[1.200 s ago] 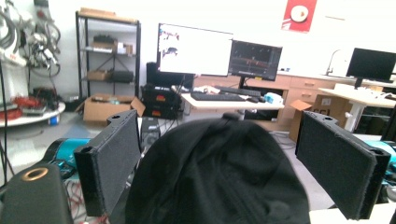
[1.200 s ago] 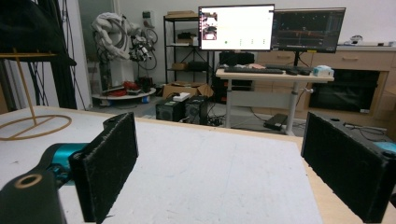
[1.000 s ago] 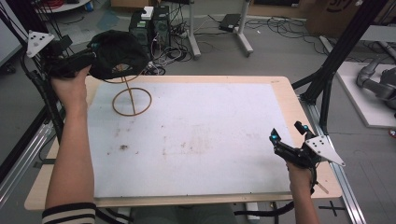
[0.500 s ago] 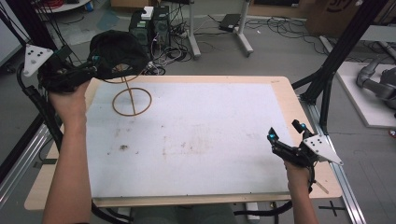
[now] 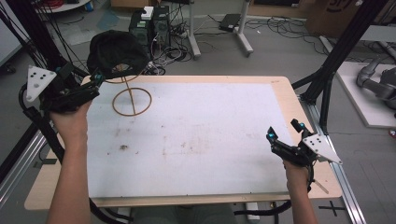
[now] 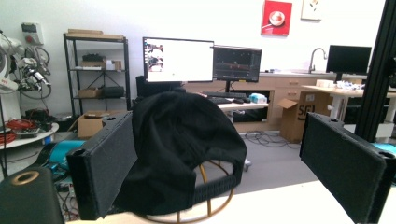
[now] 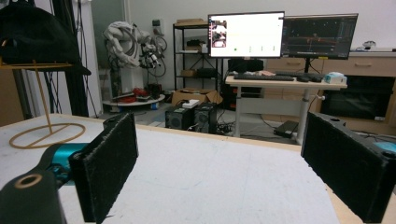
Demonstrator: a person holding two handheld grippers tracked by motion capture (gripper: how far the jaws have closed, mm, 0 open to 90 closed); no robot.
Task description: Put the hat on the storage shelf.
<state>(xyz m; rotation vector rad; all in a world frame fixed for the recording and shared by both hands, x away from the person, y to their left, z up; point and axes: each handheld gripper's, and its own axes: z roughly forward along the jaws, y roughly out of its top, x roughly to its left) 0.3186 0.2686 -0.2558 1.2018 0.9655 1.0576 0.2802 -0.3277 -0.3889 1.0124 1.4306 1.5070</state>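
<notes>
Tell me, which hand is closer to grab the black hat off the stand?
The left. The left gripper is open right beside the black hat on its gold stand, at the table's far left corner. The right gripper, also open, sits at the near right edge, far across the table.

Printed dark on the side of the brown cardboard box [image 6: 299,114], down and to the right of the white-lit computer monitor [image 6: 178,59] in the left gripper view: what looks like "SF", with nothing further legible. On that monitor's own screen, a small picture and faint rows, too small to read; likewise in the right gripper view [image 7: 246,35]. On the dark-screened monitor [image 6: 237,64] just right of it, thin coloured lines, not readable. On the red square wall poster [image 6: 276,17] up and to the right, a pale round picture, any lettering too blurred to make out.
</notes>
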